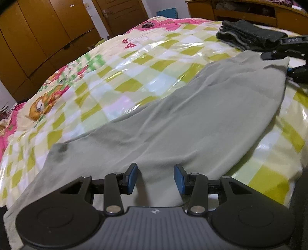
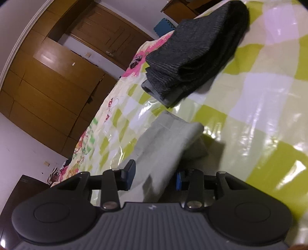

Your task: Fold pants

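Note:
Pale grey-green pants lie stretched across the checked bedspread, running from the near left to the far right. My left gripper is open, its blue pads either side of the near end of the cloth. My right gripper is open around the far end of the pants, with cloth lying between its fingers. The right gripper also shows in the left wrist view at the pants' far corner.
A folded dark grey garment lies on the bed beyond the pants. Wooden wardrobes and a door stand past the bed's far side. A wooden headboard is at the back right.

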The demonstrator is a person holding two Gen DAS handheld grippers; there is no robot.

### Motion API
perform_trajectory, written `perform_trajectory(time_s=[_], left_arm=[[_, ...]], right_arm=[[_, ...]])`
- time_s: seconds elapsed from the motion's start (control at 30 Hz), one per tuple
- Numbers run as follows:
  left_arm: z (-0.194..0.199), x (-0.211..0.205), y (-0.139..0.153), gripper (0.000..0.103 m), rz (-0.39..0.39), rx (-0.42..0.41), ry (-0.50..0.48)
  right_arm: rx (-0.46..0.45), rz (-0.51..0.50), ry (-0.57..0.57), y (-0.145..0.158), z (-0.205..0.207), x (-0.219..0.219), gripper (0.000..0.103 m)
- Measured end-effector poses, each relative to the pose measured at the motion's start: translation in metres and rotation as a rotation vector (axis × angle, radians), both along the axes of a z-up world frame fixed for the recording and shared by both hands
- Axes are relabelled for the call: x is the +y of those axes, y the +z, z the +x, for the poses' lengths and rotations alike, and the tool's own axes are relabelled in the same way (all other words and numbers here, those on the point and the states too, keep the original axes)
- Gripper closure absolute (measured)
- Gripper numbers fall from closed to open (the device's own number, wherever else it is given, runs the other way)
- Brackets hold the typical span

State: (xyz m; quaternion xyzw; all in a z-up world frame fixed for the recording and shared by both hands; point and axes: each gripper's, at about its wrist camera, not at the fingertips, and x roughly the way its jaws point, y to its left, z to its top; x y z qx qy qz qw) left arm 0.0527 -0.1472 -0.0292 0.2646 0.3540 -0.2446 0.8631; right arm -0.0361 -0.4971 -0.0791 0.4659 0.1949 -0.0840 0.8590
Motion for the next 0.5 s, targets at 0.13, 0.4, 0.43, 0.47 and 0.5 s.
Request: perform_trajectory(time_s=[0.13,0.4,0.43,0.47,0.5], left_arm=[[-0.001,-0.012,0.002,0.047,-0.010,0.003,-0.036],[-0.004,-0.023,-0.003,0.047,0.003,0.011,-0.072],[-0.005,-0.024,-0.004,0.047,0.004,0.012,-0.072],[-0.005,-0.025,-0.003,0.047,0.005,0.012,-0.072],[-0.007,-0.025,-0.003,0.047,0.004,0.013,-0.071]], right_arm=[[-0.034,0.043,-0.043,0.003,-0.018,0.001,0.061],[-0.001,0.098,0.009,0.007,-0.041,0.016,0.058],[-0.001,0.085,0.014,0.005,-0.036,0.017,0.058],[-0.006,0.088,0.013,0.002,-0.030,0.016,0.058],[-0.018,0.098,0.006,-0.002,-0.024,0.015,0.058]])
